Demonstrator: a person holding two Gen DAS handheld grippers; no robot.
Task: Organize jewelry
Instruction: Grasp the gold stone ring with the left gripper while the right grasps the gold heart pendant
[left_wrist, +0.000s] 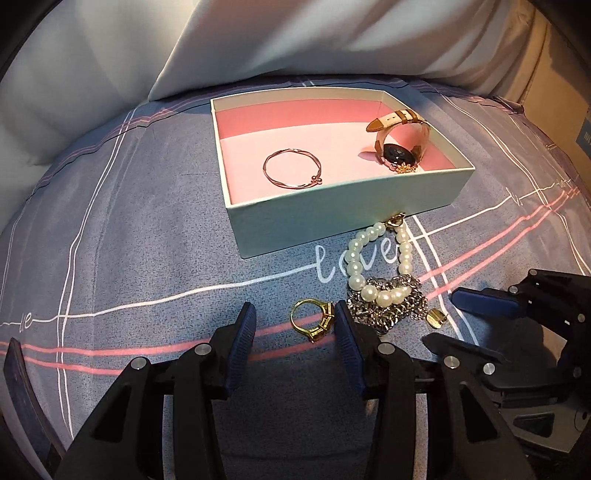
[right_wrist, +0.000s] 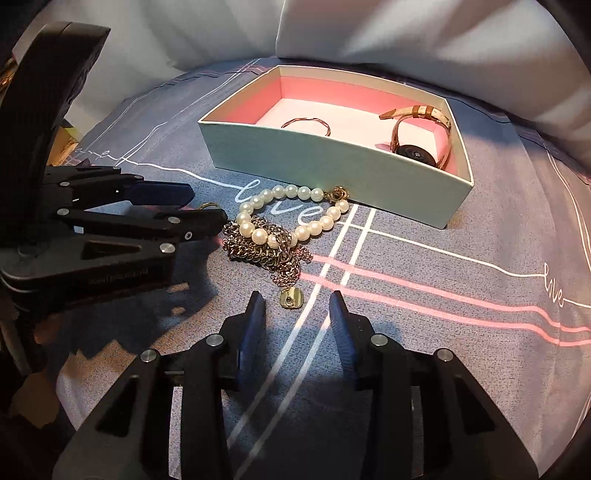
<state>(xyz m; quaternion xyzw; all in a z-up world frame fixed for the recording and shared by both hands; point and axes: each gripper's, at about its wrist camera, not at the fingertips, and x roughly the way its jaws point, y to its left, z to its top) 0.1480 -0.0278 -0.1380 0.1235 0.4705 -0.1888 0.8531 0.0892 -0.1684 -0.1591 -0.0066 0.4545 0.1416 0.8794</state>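
A pale green box (left_wrist: 332, 218) with a pink inside holds a thin rose-gold bangle (left_wrist: 292, 169) and a watch (left_wrist: 400, 142). The box (right_wrist: 332, 162), bangle (right_wrist: 306, 125) and watch (right_wrist: 421, 136) also show in the right wrist view. On the bedsheet before the box lie a pearl bracelet (left_wrist: 376, 262), a silver chain (left_wrist: 388, 308) with a gold tag (right_wrist: 291, 298), and a gold ring (left_wrist: 312, 319). My left gripper (left_wrist: 295, 325) is open, with the ring between its fingertips, close to the right one. My right gripper (right_wrist: 297, 310) is open, just short of the tag.
Blue-grey bedsheet (left_wrist: 147, 240) with pink and white lines and "love" script. White pillows (left_wrist: 258, 37) lie behind the box. The right gripper's body (left_wrist: 517, 306) sits right of the chain in the left wrist view; the left gripper (right_wrist: 140, 214) is left of the pearls (right_wrist: 288, 218).
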